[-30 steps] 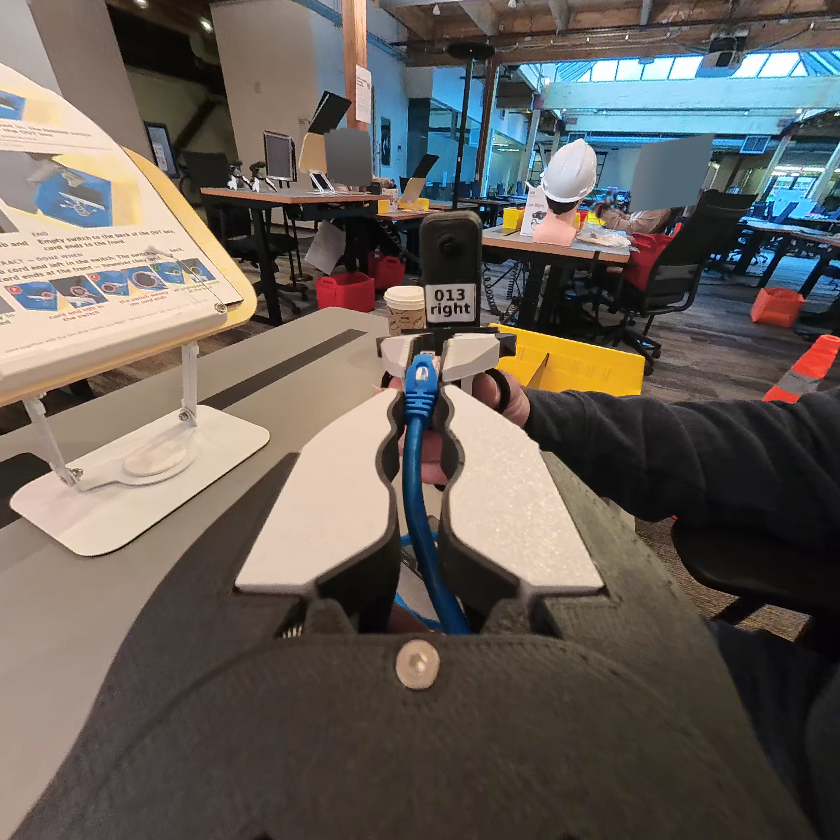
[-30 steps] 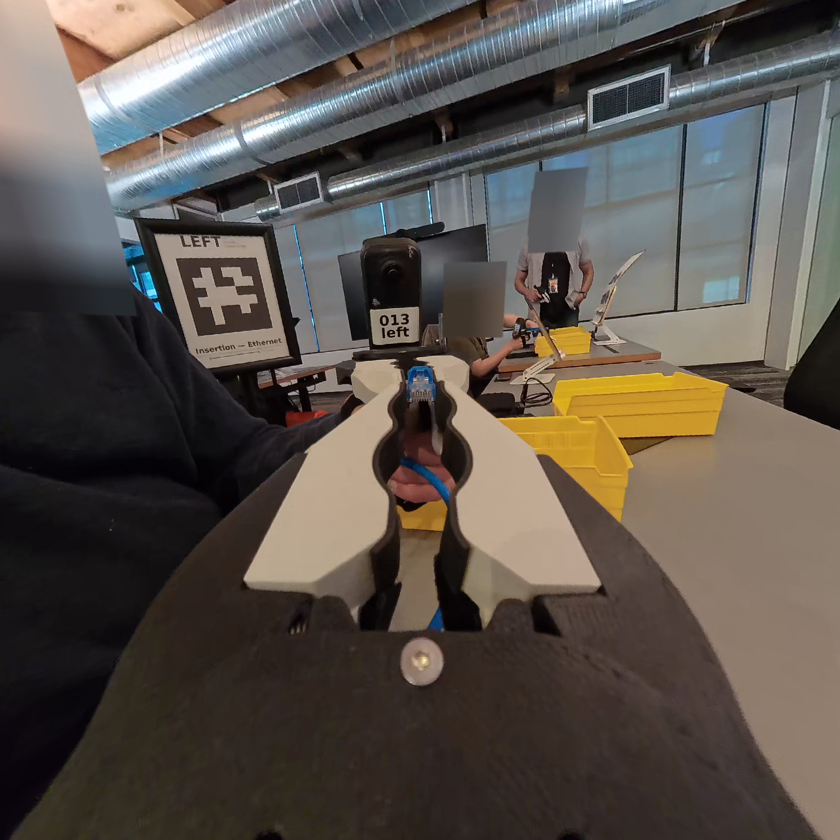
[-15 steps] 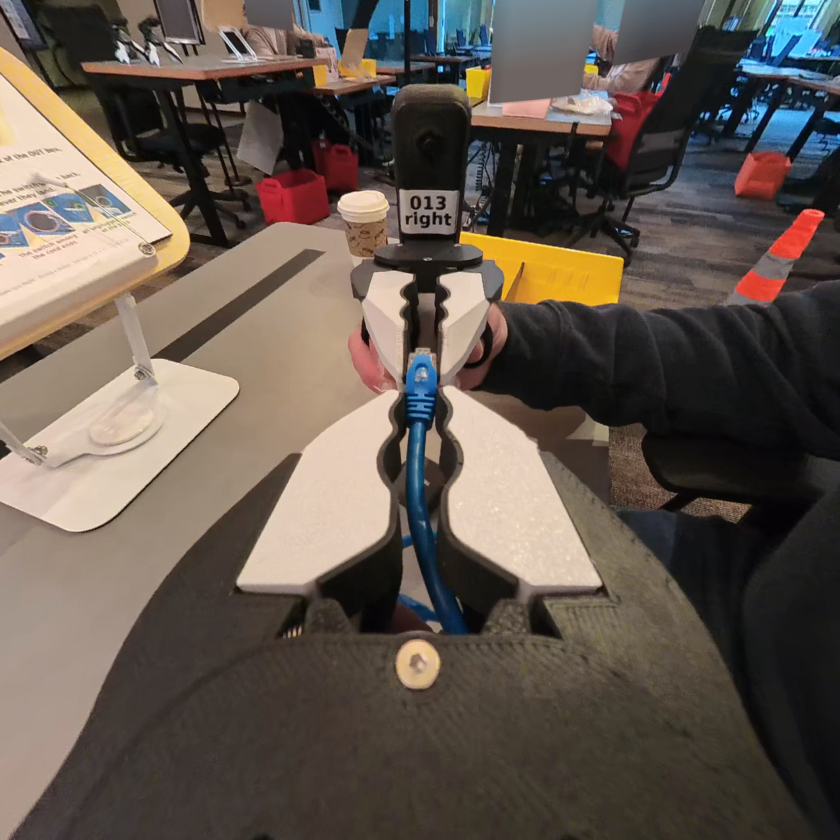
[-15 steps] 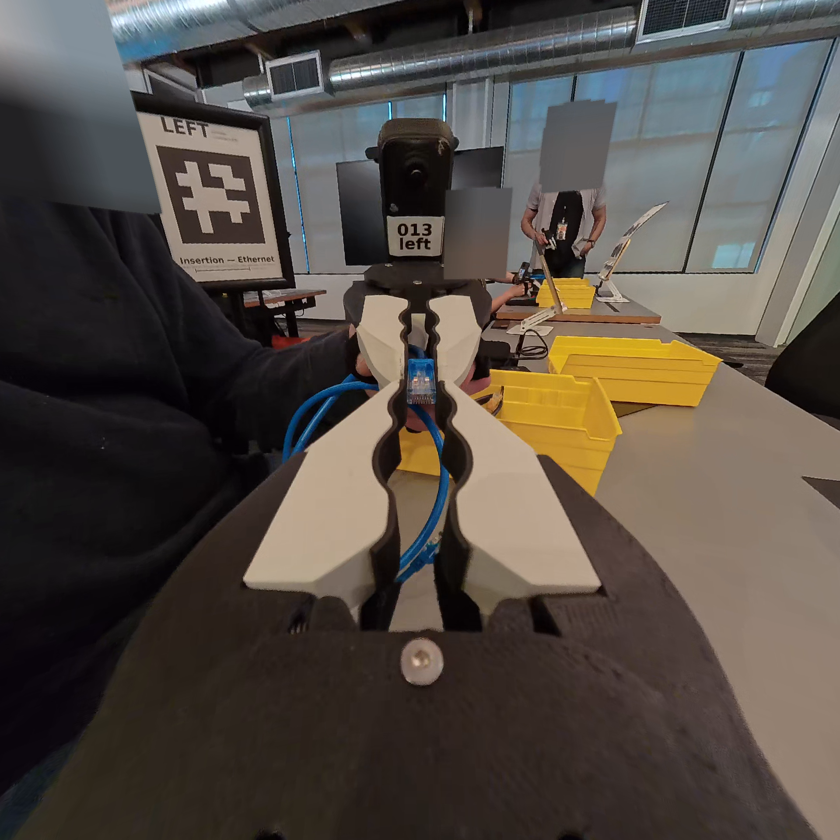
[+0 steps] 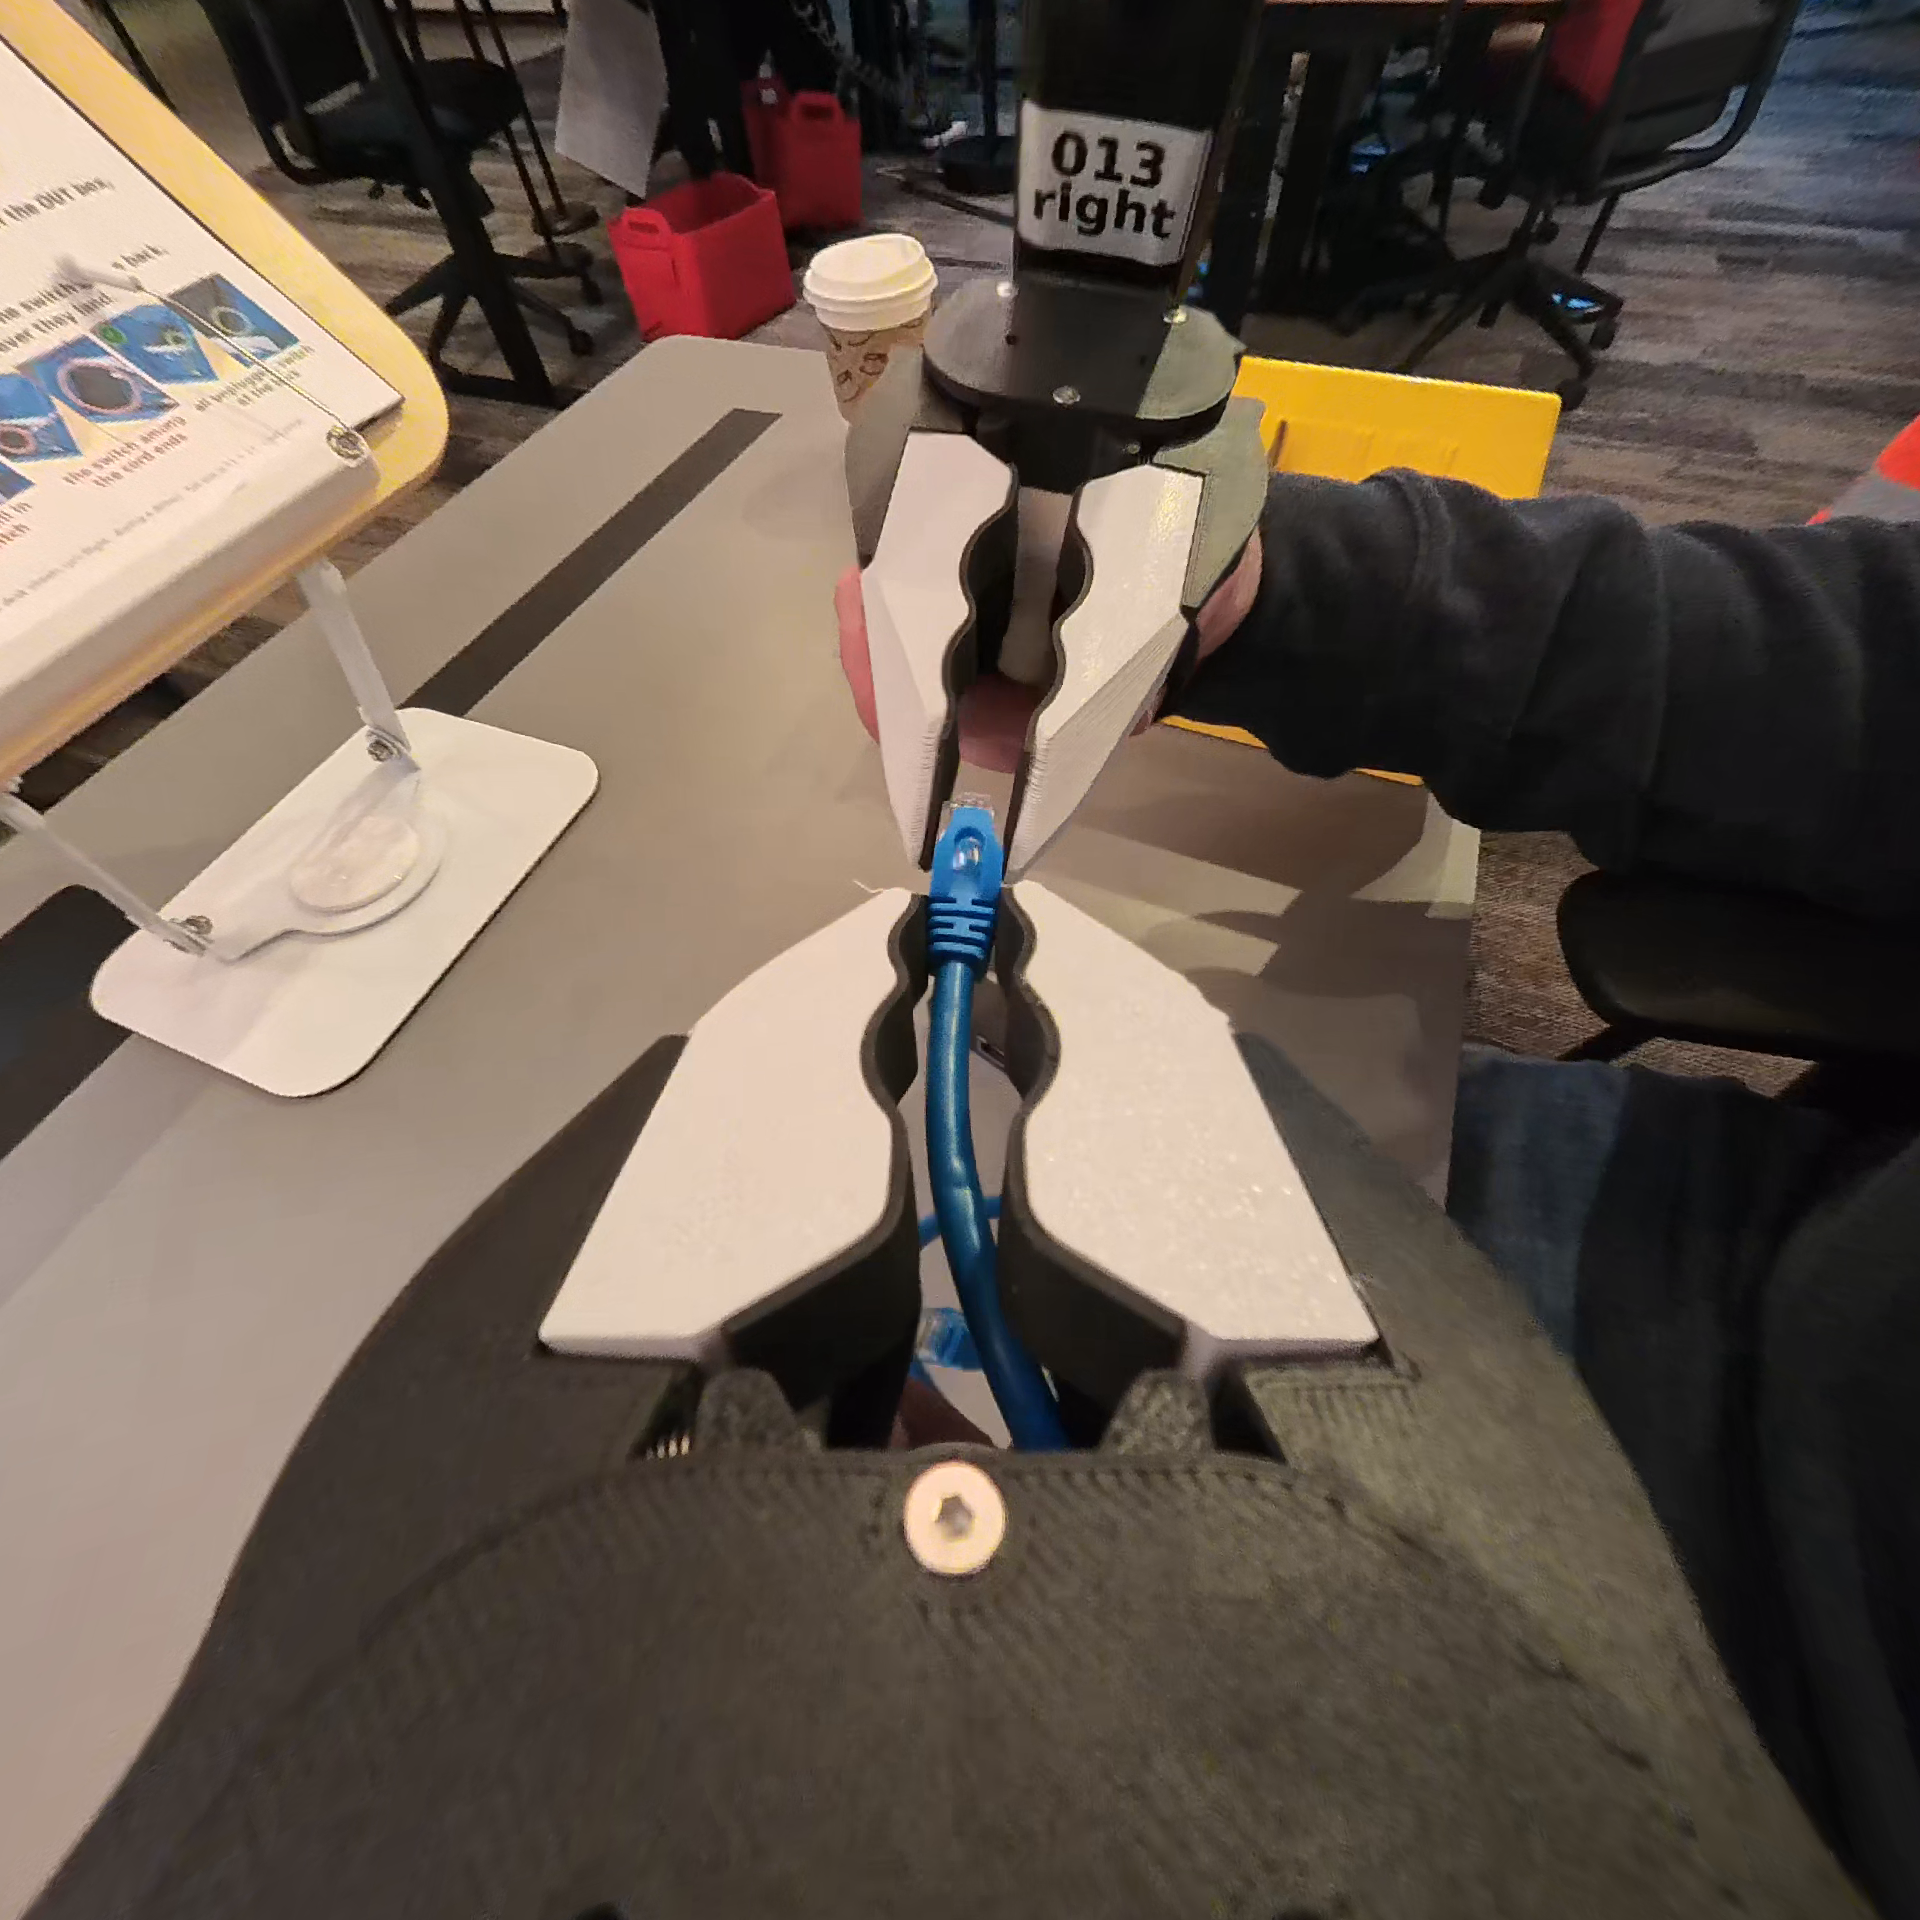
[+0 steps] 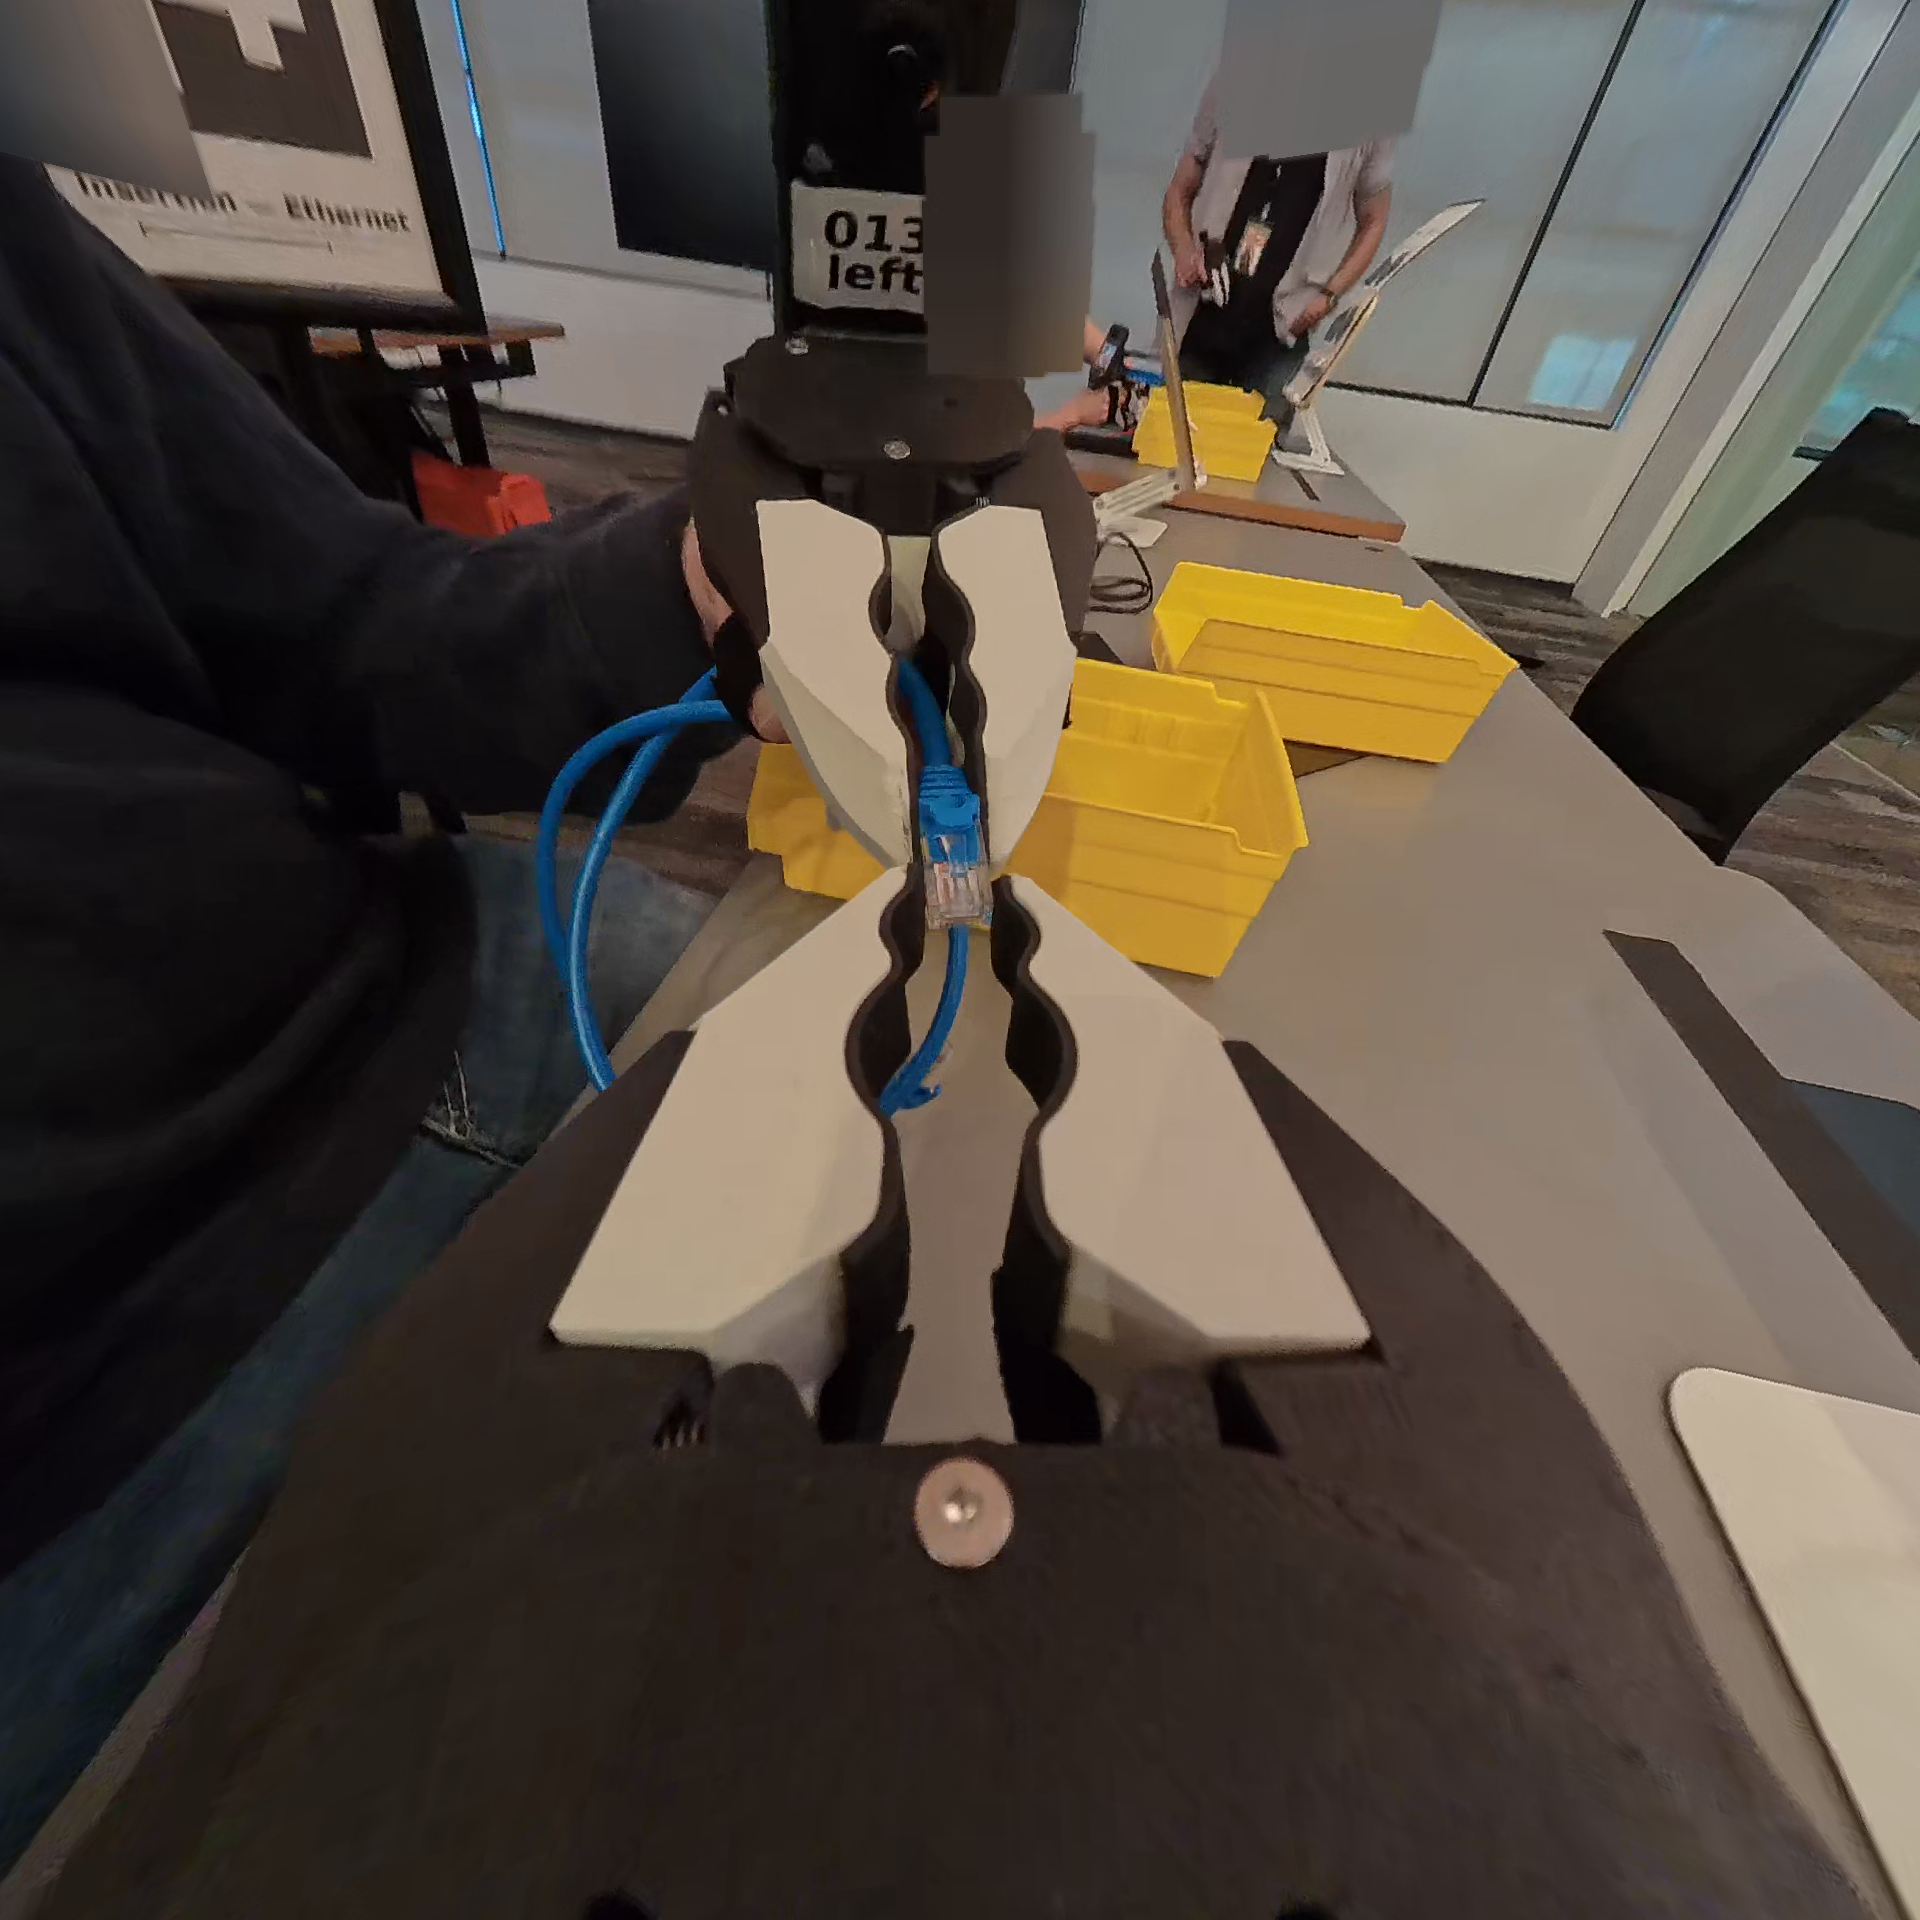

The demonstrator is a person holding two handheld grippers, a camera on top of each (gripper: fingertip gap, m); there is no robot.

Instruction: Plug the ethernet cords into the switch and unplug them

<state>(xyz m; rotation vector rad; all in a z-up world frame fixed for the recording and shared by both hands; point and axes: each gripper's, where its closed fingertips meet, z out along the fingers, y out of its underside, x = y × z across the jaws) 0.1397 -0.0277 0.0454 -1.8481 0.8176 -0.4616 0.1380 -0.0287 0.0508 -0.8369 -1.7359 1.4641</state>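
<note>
A blue ethernet cord point(image 5: 961, 1101) runs up between my left gripper's fingers. My left gripper point(image 5: 961, 914) is shut on the cord's boot, and the plug point(image 5: 966, 842) sticks out past its tips. My right gripper point(image 5: 966, 847) faces it tip to tip, with its tips closed on either side of the plug's clear end. In the right wrist view the plug point(image 6: 954, 852) sits between my right gripper's tips point(image 6: 954, 899), with the left gripper point(image 6: 920, 831) behind it. The rest of the cord loops down to the left point(image 6: 571, 883), and its other plug point(image 6: 914, 1091) hangs free. No switch is in view.
Both grippers are held above a grey table point(image 5: 623, 644). An instruction board on a white stand point(image 5: 343, 883) is at the left and a paper cup point(image 5: 873, 312) is at the far edge. Yellow bins point(image 6: 1164, 810) point(image 6: 1340, 675) stand on the table. A black chair point(image 6: 1766, 644) is at the right. Left and right tips are no more than a few centimetres apart.
Both grippers have tilted down toward the table together and stayed tip to tip on the plug. They now sit closer together, and the cord's loop has come into the right wrist view.
</note>
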